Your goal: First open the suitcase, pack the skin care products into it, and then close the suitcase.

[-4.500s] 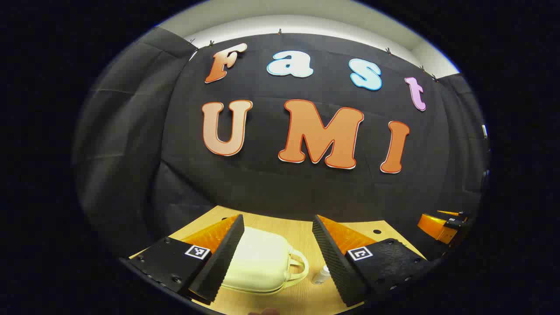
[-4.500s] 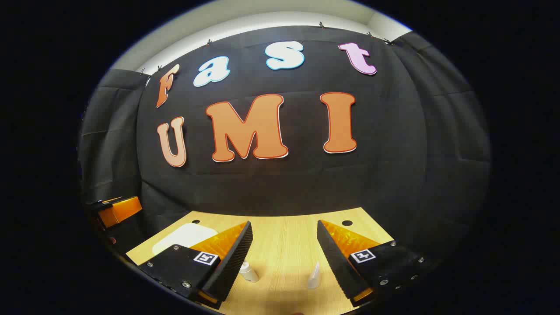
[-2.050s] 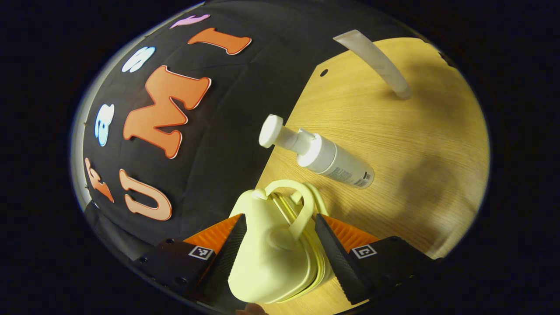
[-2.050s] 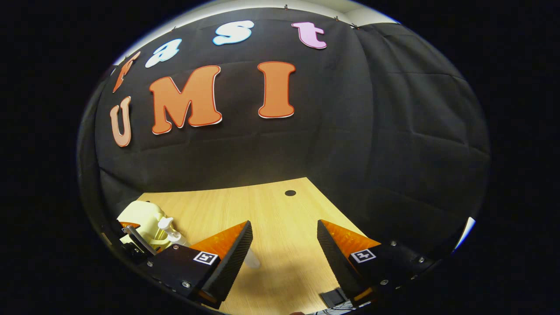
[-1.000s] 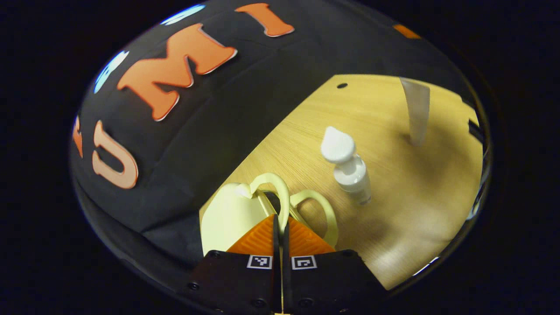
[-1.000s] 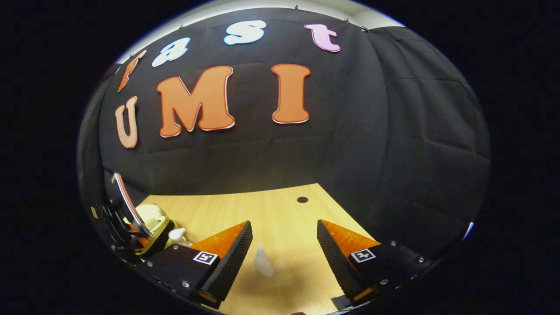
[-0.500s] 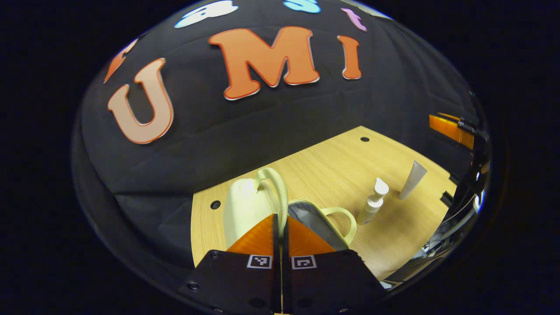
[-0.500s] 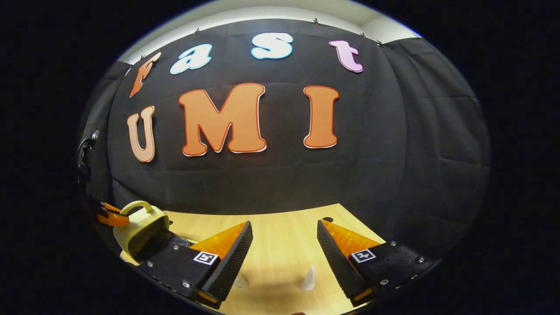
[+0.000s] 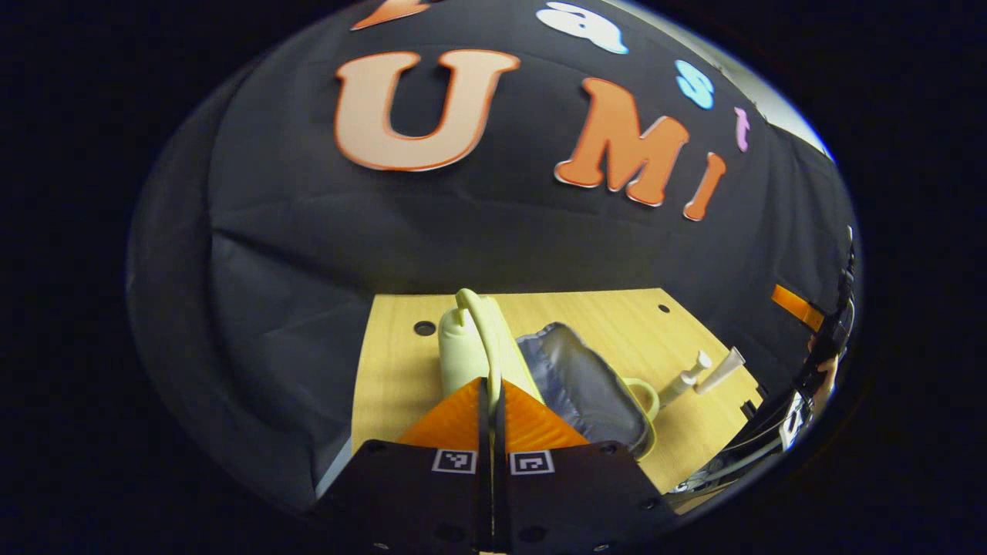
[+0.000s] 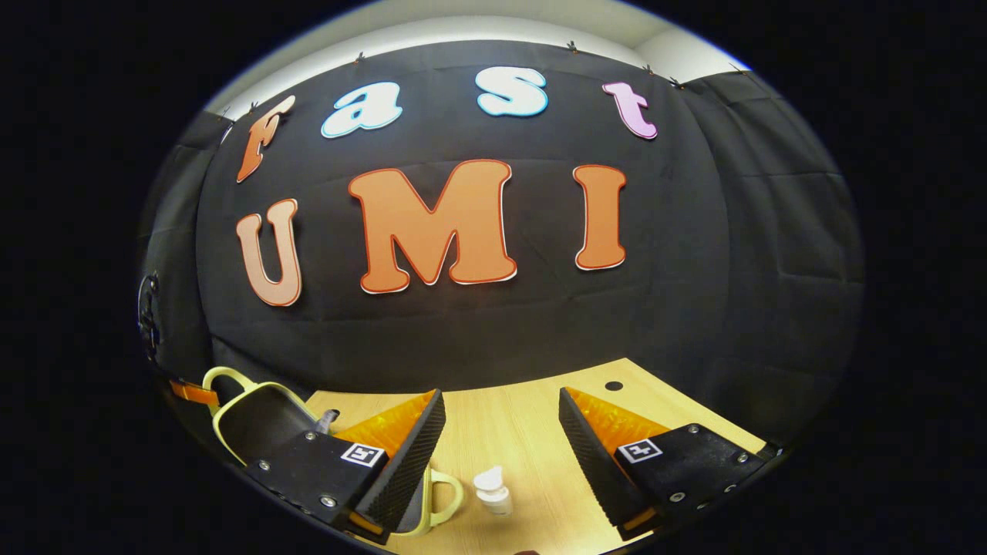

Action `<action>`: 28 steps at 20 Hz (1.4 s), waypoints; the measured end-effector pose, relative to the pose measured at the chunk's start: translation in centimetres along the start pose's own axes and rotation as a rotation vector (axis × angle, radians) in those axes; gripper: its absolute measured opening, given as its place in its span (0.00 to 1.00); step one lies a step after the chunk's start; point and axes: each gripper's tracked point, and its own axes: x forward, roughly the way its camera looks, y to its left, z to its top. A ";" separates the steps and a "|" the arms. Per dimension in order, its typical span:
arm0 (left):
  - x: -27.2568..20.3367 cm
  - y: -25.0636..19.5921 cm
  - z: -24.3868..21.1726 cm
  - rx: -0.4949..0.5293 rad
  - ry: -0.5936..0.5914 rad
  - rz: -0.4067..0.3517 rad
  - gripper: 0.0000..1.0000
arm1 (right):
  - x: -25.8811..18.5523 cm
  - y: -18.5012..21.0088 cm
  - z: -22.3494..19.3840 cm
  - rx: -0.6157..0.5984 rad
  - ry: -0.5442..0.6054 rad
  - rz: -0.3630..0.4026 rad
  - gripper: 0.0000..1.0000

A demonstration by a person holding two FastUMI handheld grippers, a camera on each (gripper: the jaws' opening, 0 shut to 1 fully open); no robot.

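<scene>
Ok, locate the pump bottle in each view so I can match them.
Left gripper view: pump bottle at right, just beyond the open suitcase.
Right gripper view: pump bottle at bottom centre, between the claw's fingers.
Shared landmark: the suitcase's loop handle beside it.

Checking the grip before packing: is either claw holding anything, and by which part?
The left claw grips the suitcase by its lid handle; the right claw holds nothing.

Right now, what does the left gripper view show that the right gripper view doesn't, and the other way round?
Left gripper view: the left tool shut on the lid handle, the suitcase's grey lining, and a tube. Right gripper view: the right tool open above the table. Both: the open suitcase and the pump bottle.
</scene>
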 end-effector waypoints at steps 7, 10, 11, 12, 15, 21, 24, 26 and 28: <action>3.3 12.6 -9.8 -0.250 0.073 -0.016 0.02 | -0.3 0.9 -2.0 0.019 0.052 -0.010 0.94; 5.4 15.5 -16.3 -0.374 0.192 0.008 0.01 | -0.1 0.8 -2.5 0.024 0.070 -0.017 0.94; 6.0 16.0 -18.3 -0.397 0.227 0.020 0.01 | 0.0 0.7 -2.5 0.020 0.075 -0.019 0.94; 6.6 16.1 -19.5 -0.406 0.251 0.028 0.02 | 0.1 0.6 -2.7 0.016 0.082 -0.021 0.94; 8.3 16.6 -21.7 -0.407 0.279 0.062 0.04 | 0.1 -0.1 -2.8 -0.001 0.091 -0.027 0.95; 5.8 21.4 -20.9 -0.319 0.247 0.338 0.71 | 0.7 -1.8 -3.5 -0.027 0.111 -0.032 0.94; 3.7 22.7 -16.3 -0.205 0.099 0.504 0.91 | 1.4 -2.7 -3.9 -0.040 0.124 -0.024 0.94; 1.7 21.2 -12.5 -0.102 0.024 0.582 0.90 | 1.9 -3.3 -3.8 -0.046 0.128 -0.014 0.94; -0.4 17.7 -8.3 0.026 -0.048 0.628 0.90 | 2.4 -3.8 -3.5 -0.054 0.126 -0.001 0.94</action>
